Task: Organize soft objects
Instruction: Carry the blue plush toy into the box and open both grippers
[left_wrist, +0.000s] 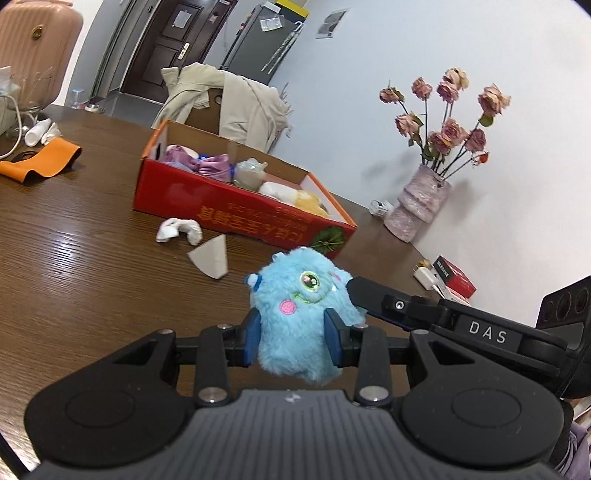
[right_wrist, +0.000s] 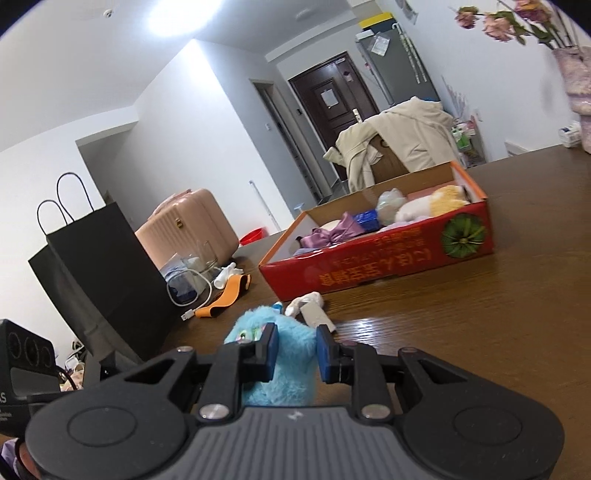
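- The blue plush monster (left_wrist: 301, 314) is clear of the table (left_wrist: 92, 266), pinched between both of my tools.
- My left hand-held gripper (left_wrist: 293, 338) presses its blue pads into the lower fur on both sides.
- My right hand-held gripper (right_wrist: 295, 350) clamps the toy's other side.
- Beyond it lie a white soft piece (left_wrist: 179, 229) and a grey cone (left_wrist: 211, 261).
- Further back stands the red box (left_wrist: 236, 206), holding other soft toys.

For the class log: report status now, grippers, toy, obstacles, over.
Left gripper and right gripper both shut on blue plush monster. Red box ahead, already holding toys. White scraps on table between.
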